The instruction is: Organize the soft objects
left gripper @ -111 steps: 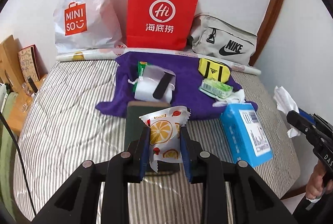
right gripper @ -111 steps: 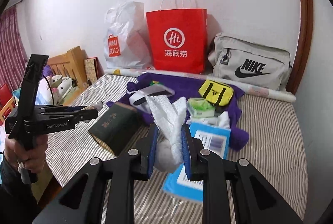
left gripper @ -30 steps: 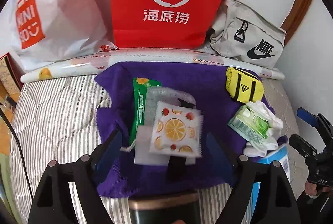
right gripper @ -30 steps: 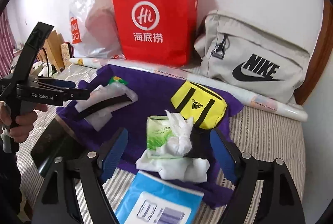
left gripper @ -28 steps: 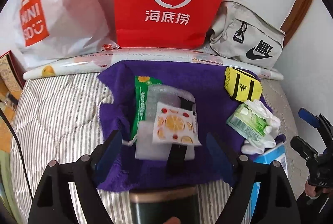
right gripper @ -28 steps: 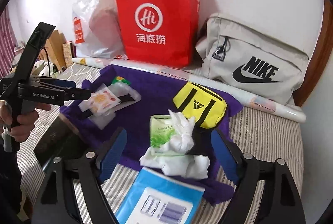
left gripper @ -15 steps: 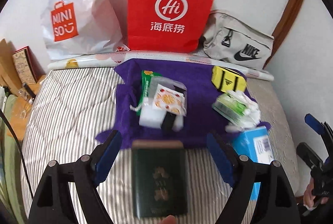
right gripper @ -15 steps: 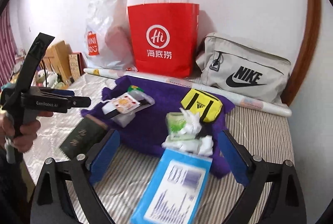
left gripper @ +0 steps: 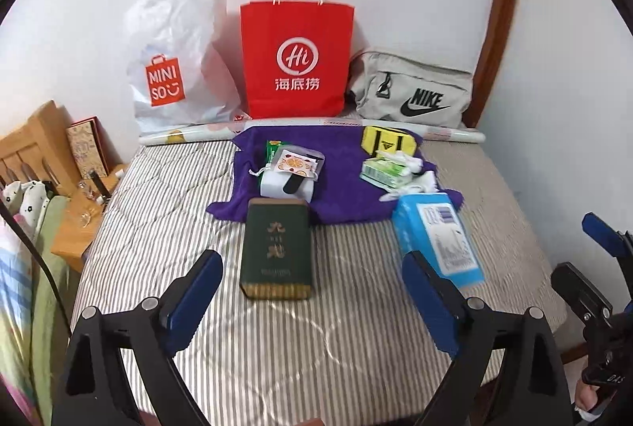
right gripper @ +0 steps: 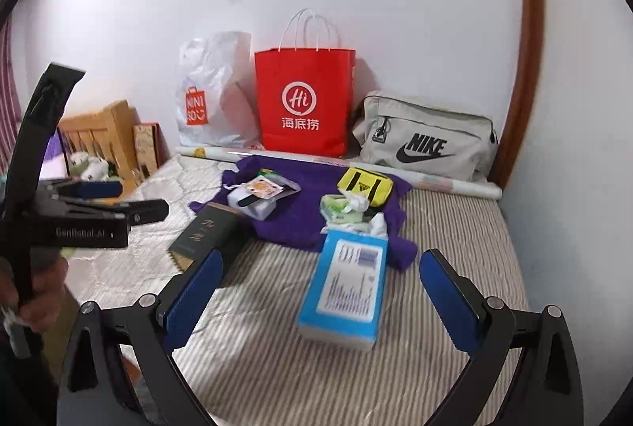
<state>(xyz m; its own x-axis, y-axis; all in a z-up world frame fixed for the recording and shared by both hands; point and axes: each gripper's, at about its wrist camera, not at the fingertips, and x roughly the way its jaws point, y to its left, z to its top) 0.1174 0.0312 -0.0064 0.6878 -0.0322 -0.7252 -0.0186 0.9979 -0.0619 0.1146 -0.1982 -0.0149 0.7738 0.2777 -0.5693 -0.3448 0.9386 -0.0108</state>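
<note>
Towel (left gripper: 340, 164) — purple, spread on the striped bed (left gripper: 166, 228) — is the landmark. On its left half sits a white pouch (left gripper: 287, 184) with an orange-print sachet (left gripper: 296, 164) on top and a green packet (left gripper: 272, 149) just behind. On the towel's right half lie a yellow pouch (left gripper: 387, 143), a green tissue pack (left gripper: 381, 174) and crumpled white tissues (left gripper: 415, 164) touching that pack. Against the towel's near edge stand a dark green box (left gripper: 277, 248) to the left and a blue tissue box (left gripper: 439, 240) to the right. Behind the towel, along the wall, are a paper roll (left gripper: 316, 127), a white Miniso bag (left gripper: 178, 69), a red bag (left gripper: 296, 58) and a grey Nike bag (left gripper: 415, 93).

Both tools hover on the near side of the towel — left gripper (left gripper: 312, 291) and right gripper (right gripper: 320, 299) each gape wide, holding nothing.
</note>
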